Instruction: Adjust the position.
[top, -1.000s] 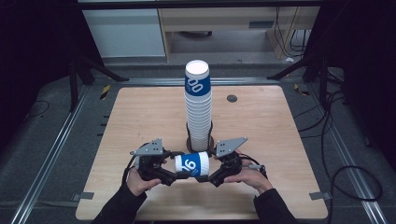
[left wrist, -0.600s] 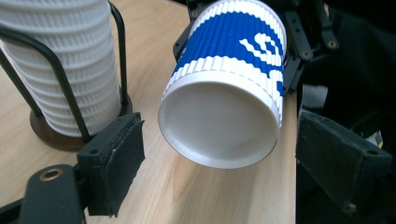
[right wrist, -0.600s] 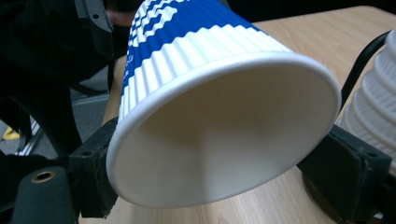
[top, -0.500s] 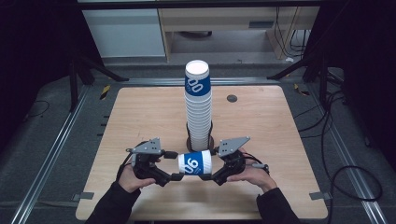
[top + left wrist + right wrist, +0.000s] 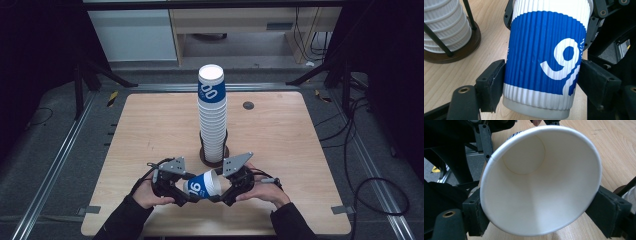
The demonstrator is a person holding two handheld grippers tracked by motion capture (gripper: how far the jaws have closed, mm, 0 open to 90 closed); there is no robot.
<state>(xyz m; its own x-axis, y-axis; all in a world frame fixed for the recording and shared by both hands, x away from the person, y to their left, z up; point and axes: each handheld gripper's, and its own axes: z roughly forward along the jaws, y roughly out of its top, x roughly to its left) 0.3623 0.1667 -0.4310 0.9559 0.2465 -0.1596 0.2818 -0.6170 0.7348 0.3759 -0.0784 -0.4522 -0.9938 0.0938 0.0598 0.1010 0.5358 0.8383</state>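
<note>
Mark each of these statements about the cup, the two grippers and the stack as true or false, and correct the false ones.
1. The blue-and-white cup lies on its side between both grippers. True.
2. The left gripper clamps the cup near its closed base. True.
3. The right gripper hangs open, away from the cup. False: its jaws press the cup's sides near the open rim.
4. The cup holds liquid. False: its white inside looks empty in the right gripper view.
5. The stack of cups stands upright in a holder behind the grippers. True.
</note>
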